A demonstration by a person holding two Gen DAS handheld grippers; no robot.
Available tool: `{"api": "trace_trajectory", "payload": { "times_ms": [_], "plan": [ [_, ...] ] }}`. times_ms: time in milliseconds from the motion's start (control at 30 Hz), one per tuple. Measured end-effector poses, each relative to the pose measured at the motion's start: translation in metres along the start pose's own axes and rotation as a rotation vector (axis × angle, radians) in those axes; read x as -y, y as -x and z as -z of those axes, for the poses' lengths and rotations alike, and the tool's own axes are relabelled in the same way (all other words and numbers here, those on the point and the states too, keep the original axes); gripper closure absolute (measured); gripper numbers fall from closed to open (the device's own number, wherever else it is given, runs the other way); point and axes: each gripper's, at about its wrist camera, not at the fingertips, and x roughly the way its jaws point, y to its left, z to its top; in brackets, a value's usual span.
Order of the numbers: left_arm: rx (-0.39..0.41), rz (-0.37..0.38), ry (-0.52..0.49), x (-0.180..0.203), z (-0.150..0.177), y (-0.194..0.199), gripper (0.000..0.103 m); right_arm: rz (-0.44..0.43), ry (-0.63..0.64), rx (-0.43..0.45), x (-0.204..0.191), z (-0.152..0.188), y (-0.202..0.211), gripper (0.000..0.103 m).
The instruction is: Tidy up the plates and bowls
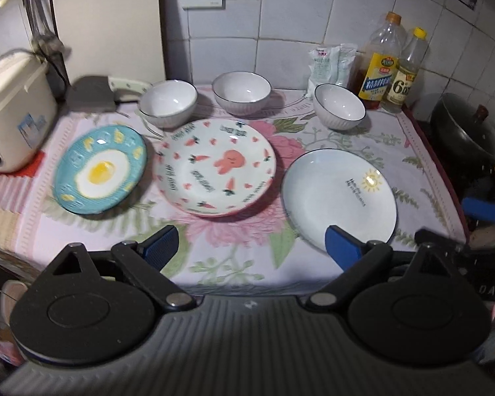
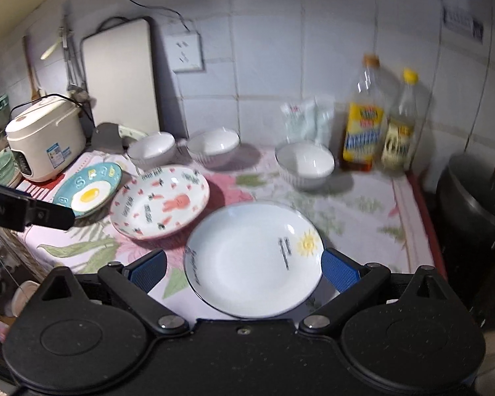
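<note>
Three plates and three bowls lie on the flowered cloth [image 1: 363, 138] in front of my grippers. My left gripper [image 1: 252, 247] has its jaws wide apart, with nothing between them; it hangs above the cloth. Just ahead of it is the rabbit plate [image 1: 214, 166], ahead to its left the blue egg plate [image 1: 100, 170], and its right finger [image 1: 341, 247] shows over the near rim of the white sun plate [image 1: 338, 194]. My right gripper [image 2: 244, 270] also has its jaws spread; the white sun plate [image 2: 254, 259] lies between the fingers, but I cannot tell whether the pads touch its rim. Beyond the plates, near the tiled wall, stand the left bowl [image 1: 168, 102], the middle bowl [image 1: 242, 92] and the right bowl [image 1: 339, 107], all apart. Two bottles [image 1: 391, 66] stand behind the right bowl.
</note>
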Motion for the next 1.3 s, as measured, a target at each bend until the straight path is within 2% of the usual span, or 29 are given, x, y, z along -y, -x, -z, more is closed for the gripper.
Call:
{"api": "trace_trajectory", "payload": {
  "times_ms": [67,167,200,300,467,633,700,767,933,967,1100,1233,1300],
  "plan": [
    [0.002,0.046,0.027,0.005,0.004,-0.015,0.012,-0.011,-0.028,-0.019,0.012,0.006,-0.010,0.005],
    [-0.042,0.049,0.037,0.016,0.008,-0.039,0.013,-0.021,-0.066,-0.035,0.025,0.015,-0.021,0.005],
    [-0.059,0.055,0.043,0.017,0.008,-0.048,0.019,-0.028,-0.086,-0.043,0.029,0.018,-0.025,0.005],
    [-0.090,0.069,0.033,0.023,0.011,-0.076,0.029,-0.040,-0.151,-0.071,0.040,0.027,-0.044,0.007],
    [-0.143,0.066,0.010,0.029,0.015,-0.129,0.043,-0.017,-0.227,-0.128,0.052,0.045,-0.081,0.020],
    [-0.162,0.068,-0.021,0.035,0.012,-0.165,0.056,0.002,-0.293,-0.158,0.064,0.053,-0.105,0.026],
    [-0.159,0.083,-0.036,0.036,0.008,-0.172,0.074,0.009,-0.302,-0.163,0.069,0.052,-0.112,0.031],
    [-0.166,0.097,-0.043,0.036,0.006,-0.177,0.082,0.010,-0.326,-0.167,0.075,0.051,-0.119,0.043],
    [-0.181,0.118,-0.035,0.031,0.005,-0.186,0.084,0.016,-0.357,-0.174,0.084,0.051,-0.133,0.068],
    [-0.183,0.129,-0.022,0.030,0.005,-0.188,0.084,0.015,-0.359,-0.176,0.085,0.051,-0.136,0.071],
    [-0.192,0.166,0.023,0.024,0.004,-0.197,0.086,-0.004,-0.364,-0.162,0.087,0.048,-0.142,0.079],
    [-0.187,0.170,-0.021,0.027,0.003,-0.195,0.087,-0.019,-0.387,-0.166,0.091,0.048,-0.142,0.080],
    [-0.167,0.151,-0.058,0.033,0.002,-0.188,0.086,0.002,-0.336,-0.170,0.085,0.041,-0.138,0.080]
  ]
}}
